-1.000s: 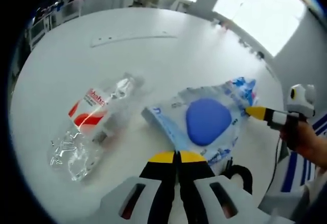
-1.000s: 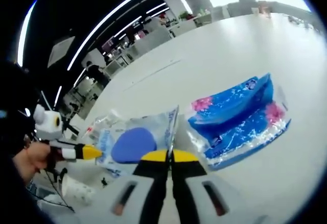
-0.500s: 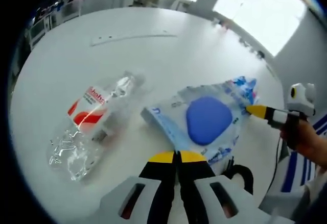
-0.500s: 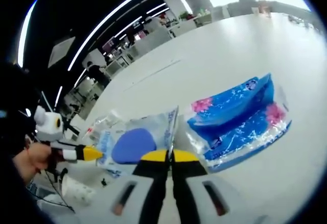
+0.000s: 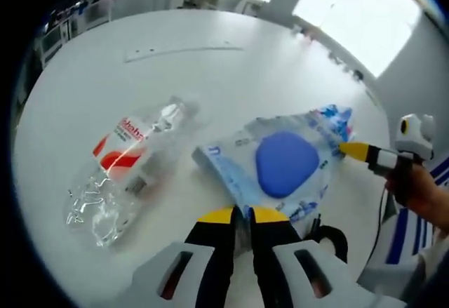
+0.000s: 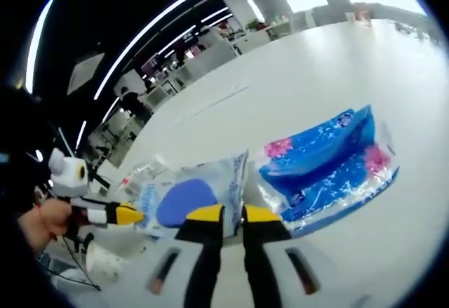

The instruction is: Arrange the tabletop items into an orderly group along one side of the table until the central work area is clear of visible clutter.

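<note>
Both the left gripper [image 5: 241, 215] and the right gripper [image 6: 232, 213] hold narrow gaps around edges of the clear plastic packet with a blue oval [image 5: 280, 164], which lies on the white table [image 5: 210, 76] beside the crushed clear bottle [image 5: 126, 171]. It looks like the releasing step; next, I think, the bottle needs moving to the side.

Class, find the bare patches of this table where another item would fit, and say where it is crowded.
Bare table lies beyond the crushed water bottle and past the blue tissue pack. It is crowded near both grippers, around the packet with the blue oval.
</note>
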`<state>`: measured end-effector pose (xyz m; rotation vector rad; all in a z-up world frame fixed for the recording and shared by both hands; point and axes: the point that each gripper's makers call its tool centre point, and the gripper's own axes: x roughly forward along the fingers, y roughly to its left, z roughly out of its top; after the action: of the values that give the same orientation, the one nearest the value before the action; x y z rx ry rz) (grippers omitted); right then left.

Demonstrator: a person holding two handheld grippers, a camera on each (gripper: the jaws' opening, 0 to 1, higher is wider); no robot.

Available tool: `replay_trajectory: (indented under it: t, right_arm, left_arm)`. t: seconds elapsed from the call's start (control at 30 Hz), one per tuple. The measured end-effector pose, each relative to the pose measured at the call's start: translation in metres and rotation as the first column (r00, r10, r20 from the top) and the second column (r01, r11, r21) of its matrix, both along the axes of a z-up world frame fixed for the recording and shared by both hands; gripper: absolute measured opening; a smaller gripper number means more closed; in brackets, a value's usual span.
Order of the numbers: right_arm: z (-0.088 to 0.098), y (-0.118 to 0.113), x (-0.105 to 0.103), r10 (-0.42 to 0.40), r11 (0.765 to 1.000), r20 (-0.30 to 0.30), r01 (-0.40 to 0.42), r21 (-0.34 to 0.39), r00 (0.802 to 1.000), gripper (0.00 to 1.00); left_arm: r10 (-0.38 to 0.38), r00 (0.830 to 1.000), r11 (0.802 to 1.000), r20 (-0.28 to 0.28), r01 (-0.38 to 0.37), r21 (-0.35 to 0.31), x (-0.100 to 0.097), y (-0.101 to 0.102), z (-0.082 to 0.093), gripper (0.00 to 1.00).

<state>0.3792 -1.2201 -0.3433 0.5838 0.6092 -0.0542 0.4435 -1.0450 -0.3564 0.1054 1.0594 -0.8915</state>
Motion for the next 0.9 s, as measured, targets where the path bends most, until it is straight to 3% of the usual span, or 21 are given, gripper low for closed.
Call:
replay_trajectory:
  t: [0.43, 0.9]
  right_arm:
    - [0.007, 0.000, 0.000, 0.000, 1.000, 0.012, 0.000, -0.014, 1.000, 0.14]
    - [0.025, 0.002, 0.000, 0.005, 1.000, 0.058, -0.004, -0.012, 0.998, 0.17]
  left_arm:
    - [-0.001, 1.000, 1.000, 0.003, 0.001, -0.014, -0.001, 0.001, 0.004, 0.11]
    - [0.001, 1.000, 1.000, 0.027, -0.001, -0.027, -0.001, 0.006, 0.014, 0.25]
